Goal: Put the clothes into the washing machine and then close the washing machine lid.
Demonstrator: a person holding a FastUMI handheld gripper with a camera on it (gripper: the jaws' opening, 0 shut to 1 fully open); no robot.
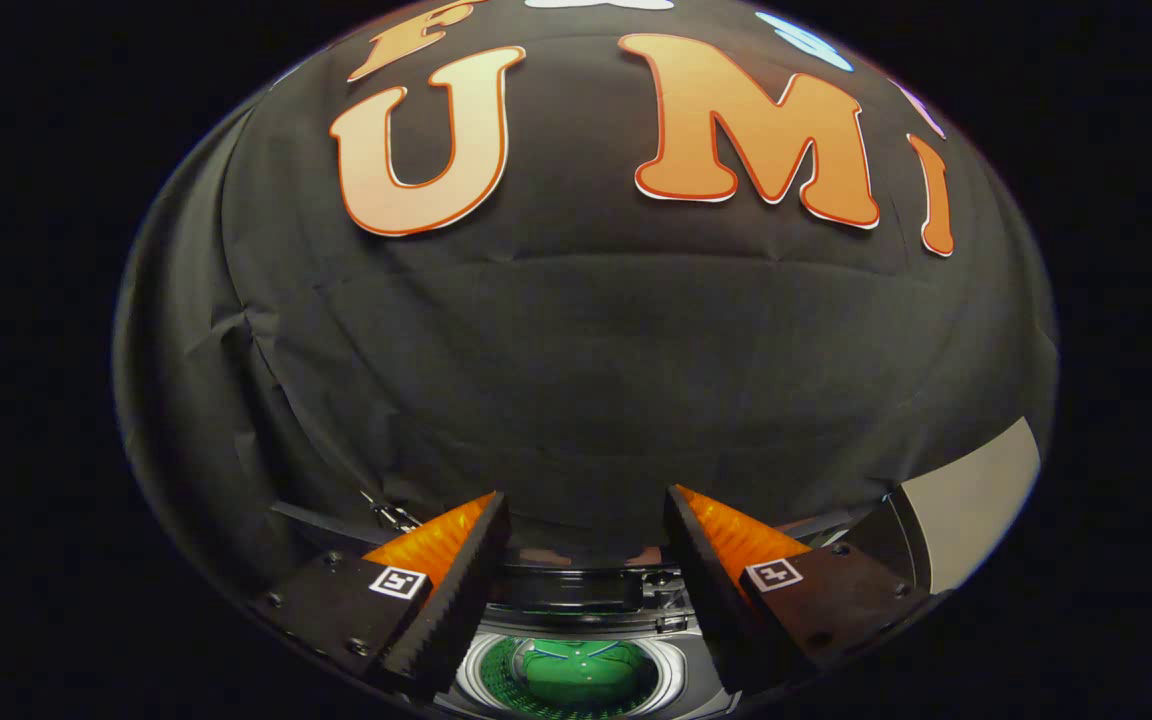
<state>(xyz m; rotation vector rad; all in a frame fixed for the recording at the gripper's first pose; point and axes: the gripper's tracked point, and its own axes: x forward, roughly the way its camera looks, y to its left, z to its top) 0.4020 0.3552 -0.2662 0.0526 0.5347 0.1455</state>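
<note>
Fingers (586, 560) are standing spread apart and gripping nothing, each carrying a small square marker tag with no readable writing, while between and below them the washing machine (576, 640) is sitting with its round drum open and green clothes (576, 675) lying inside.

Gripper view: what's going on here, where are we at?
A person's handheld gripper is raised, its fingers apart with nothing between them, facing the booth's black cloth wall. Below, seen between the fingers, is the washing machine, with its round drum opening uncovered and a green garment lying inside. So clothing appears to be in already, and the lid looks not yet closed; closing it is likely what remains.
</note>
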